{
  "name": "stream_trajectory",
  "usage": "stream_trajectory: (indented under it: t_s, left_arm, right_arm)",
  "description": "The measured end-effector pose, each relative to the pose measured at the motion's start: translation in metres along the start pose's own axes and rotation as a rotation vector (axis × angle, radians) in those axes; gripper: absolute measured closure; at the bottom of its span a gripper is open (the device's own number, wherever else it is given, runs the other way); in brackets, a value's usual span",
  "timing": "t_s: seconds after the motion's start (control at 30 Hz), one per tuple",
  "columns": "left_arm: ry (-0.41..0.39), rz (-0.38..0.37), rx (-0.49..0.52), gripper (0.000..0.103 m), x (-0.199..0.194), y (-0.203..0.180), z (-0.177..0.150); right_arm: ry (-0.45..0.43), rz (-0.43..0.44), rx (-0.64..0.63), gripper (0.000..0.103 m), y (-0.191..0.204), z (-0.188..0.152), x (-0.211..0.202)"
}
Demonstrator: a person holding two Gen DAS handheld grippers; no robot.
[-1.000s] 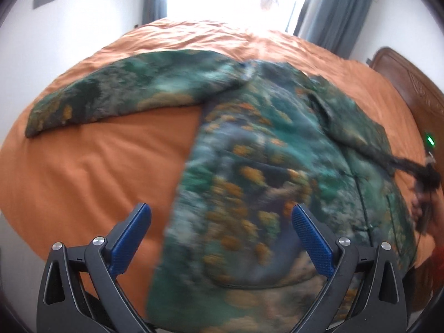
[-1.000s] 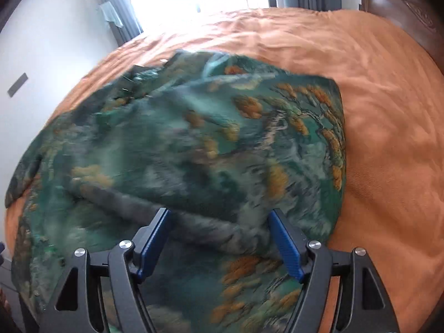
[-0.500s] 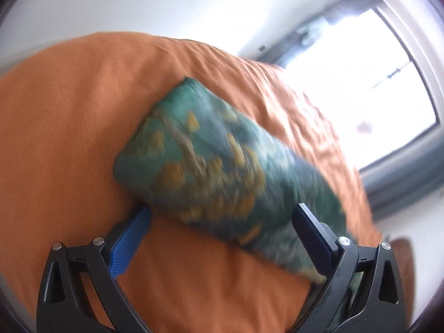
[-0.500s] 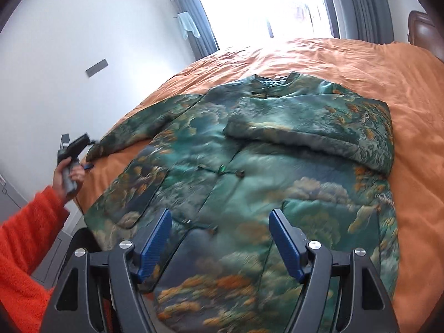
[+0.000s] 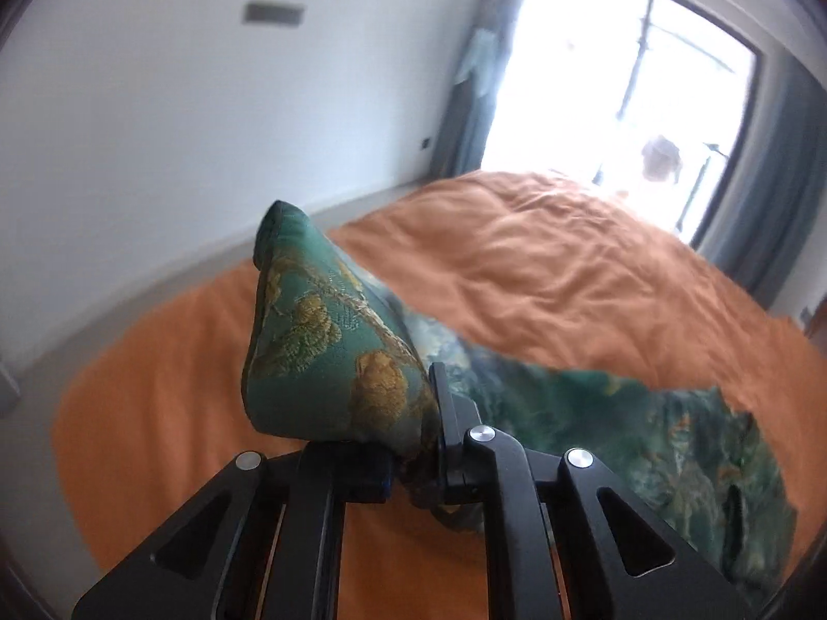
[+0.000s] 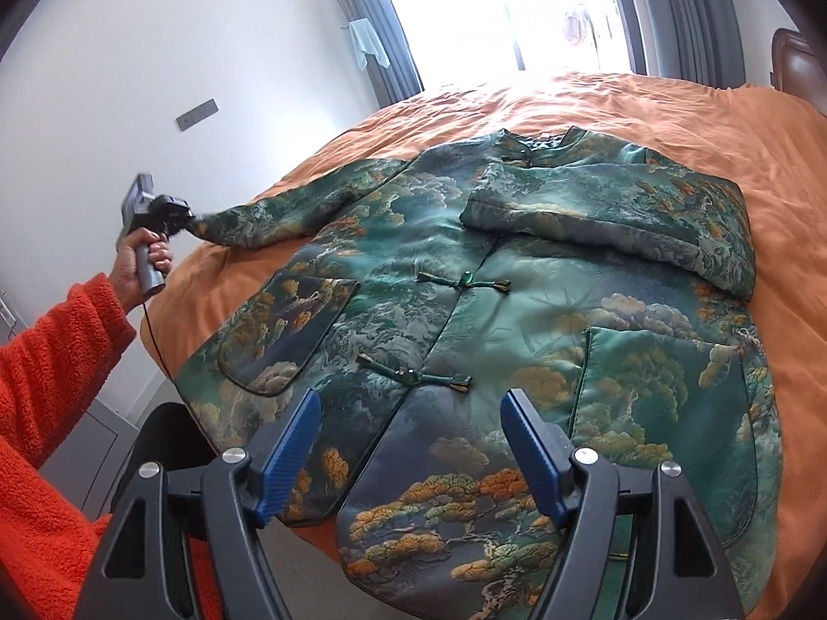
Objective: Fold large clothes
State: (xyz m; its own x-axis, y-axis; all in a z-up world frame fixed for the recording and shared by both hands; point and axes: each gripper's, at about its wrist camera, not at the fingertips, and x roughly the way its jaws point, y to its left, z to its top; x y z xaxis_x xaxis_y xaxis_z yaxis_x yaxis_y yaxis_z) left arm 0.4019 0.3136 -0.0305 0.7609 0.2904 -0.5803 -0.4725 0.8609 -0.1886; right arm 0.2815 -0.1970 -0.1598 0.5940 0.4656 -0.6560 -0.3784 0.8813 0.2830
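Jacket [image 6: 465, 279]: lying spread front-up on the bed [image 6: 698, 119], collar toward the window [image 6: 517, 10], hem hanging over the near edge. Right sleeve [image 6: 610, 212]: lying folded across the jacket's chest. Left sleeve [image 6: 269, 217]: stretching out left of the jacket, its cuff sitting in the left hand-held gripper [image 6: 188, 219] off the bed's left edge. Right hand-held gripper [image 6: 411, 452]: hovering above the jacket's hem, touching nothing.
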Motion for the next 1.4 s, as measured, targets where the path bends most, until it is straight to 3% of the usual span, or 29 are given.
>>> stream_trajectory:
  t_s: [0.13,0.3,0.4,0.57,0.73,0.83,1.03,1.1,1.17,1.2,1.27,1.33,1.4]
  left_arm:
    - [-0.128,-0.141,0.273,0.093,-0.048,-0.102,0.019]
    - [-0.211,-0.306,0.601,0.093,-0.086,-0.230,-0.033]
    - [-0.185,-0.364,0.714,0.093,-0.082,-0.274,-0.079]
    - [-0.032,-0.407,0.832,0.089,-0.052,-0.320,-0.164]
    - [0.091,-0.424,0.918,0.040,-0.042,-0.316,-0.220]
    - [0.115,-0.455,0.916,0.028,-0.059,-0.293,-0.228]
    - [0.168,-0.447,0.825,0.025,-0.073,-0.241,-0.212]
    - [0.175,-0.438,0.777,0.025,-0.074,-0.225,-0.207]
    - [0.176,-0.433,0.733,0.024,-0.077,-0.209,-0.201]
    - [0.173,-0.429,0.721,0.023,-0.078,-0.204,-0.200]
    - [0.164,-0.415,0.702,0.022,-0.078,-0.192,-0.199]
    - [0.160,-0.408,0.687,0.022,-0.078,-0.182,-0.198]
    - [0.160,-0.406,0.672,0.022,-0.076,-0.179,-0.196]
  right_arm:
    - [-0.027,-0.008,0.038,0.028,-0.011,0.004,-0.002]
    - [-0.072,-0.032,0.108,0.028,-0.032,0.012,-0.012]
    - [-0.098,-0.052,0.151,0.028,-0.046,0.015,-0.022]
    - [-0.113,-0.090,0.199,0.028,-0.070,0.022,-0.033]
    - [-0.088,-0.093,0.244,0.028,-0.098,0.044,-0.025]
    - [-0.066,-0.052,0.287,0.028,-0.114,0.066,-0.008]
    - [-0.005,0.132,0.417,0.028,-0.124,0.119,0.064]
    - [0.057,0.191,0.467,0.028,-0.120,0.131,0.101]
    - [0.147,0.189,0.501,0.030,-0.113,0.133,0.138]
    - [0.183,0.184,0.513,0.032,-0.110,0.132,0.151]
    - [0.260,0.178,0.516,0.089,-0.099,0.126,0.174]
    - [0.241,0.144,0.476,0.089,-0.085,0.133,0.169]
    - [0.137,0.088,0.343,0.089,-0.066,0.157,0.151]
